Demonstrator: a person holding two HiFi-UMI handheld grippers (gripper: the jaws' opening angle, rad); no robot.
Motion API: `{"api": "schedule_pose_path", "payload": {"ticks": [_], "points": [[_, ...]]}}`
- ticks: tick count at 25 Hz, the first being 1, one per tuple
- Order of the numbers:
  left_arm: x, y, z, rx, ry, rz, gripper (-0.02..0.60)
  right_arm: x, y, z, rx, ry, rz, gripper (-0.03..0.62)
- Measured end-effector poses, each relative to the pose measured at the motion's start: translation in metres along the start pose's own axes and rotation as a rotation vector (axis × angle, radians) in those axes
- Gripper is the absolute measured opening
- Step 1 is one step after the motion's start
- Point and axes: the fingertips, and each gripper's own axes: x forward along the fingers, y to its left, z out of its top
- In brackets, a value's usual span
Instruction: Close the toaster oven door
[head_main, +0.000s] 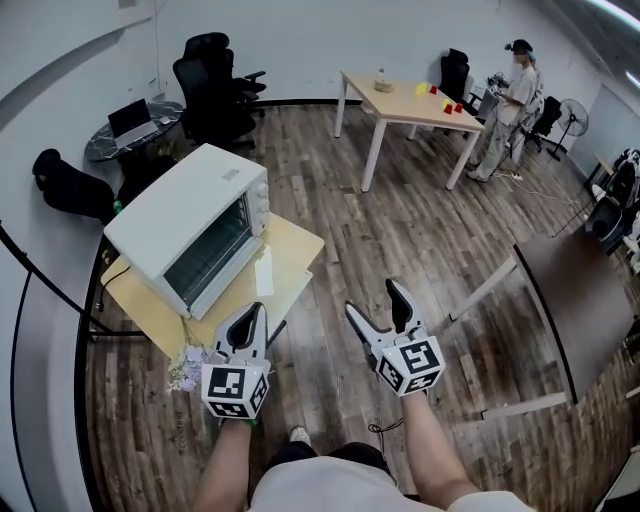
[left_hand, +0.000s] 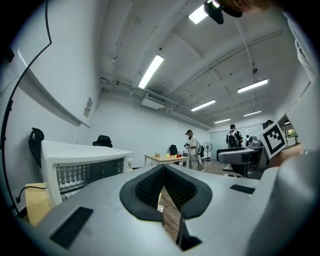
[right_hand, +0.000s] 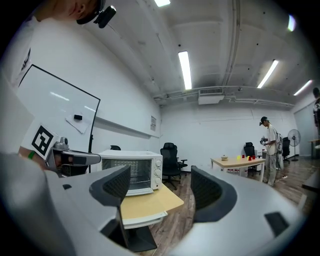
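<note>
While both grippers hover over the wood floor (head_main: 400, 210), well apart from the toaster oven (head_main: 175, 215), no contact step is under way; I judge this to be either the approach or a finished job. The oven sits on a small wooden table (head_main: 292, 250) at about eleven o'clock from the left gripper (head_main: 254, 315), its glass door (head_main: 205, 255) facing five o'clock, toward the person. The door looks upright against the front, though a slight gap cannot be ruled out. The left gripper is clenched on nothing, its pads meeting. The right gripper (head_main: 373, 300), at three o'clock of it, is released and empty. If the door is ajar, the next move calls for a reach toward eleven o'clock and a flat push on the door's upper edge until it seats.
</note>
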Motion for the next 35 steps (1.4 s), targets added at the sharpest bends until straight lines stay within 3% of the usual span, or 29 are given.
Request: {"api": "schedule_pose_path", "payload": {"ticks": [8,16,24,35], "points": [[0.024,0.015,0.0,0.003,0.0,0.096,0.014,0.049,-0.017,0.003,0.005,-0.016,0.099,0.526],[0.036,0.025,-0.008,-0.006,-0.01,0.316,0.014,0.105,-0.018,-0.011,-0.015,0.002,0.339,0.52],[0.005,0.039,-0.017,-0.014,0.017,0.516,0.014,0.139,0.022,-0.02,-0.056,0.02,0.558,0.52],[-0.036,0.062,-0.036,-0.04,0.058,0.626,0.014,0.157,0.061,-0.033,-0.061,0.047,0.621,0.511]]}}
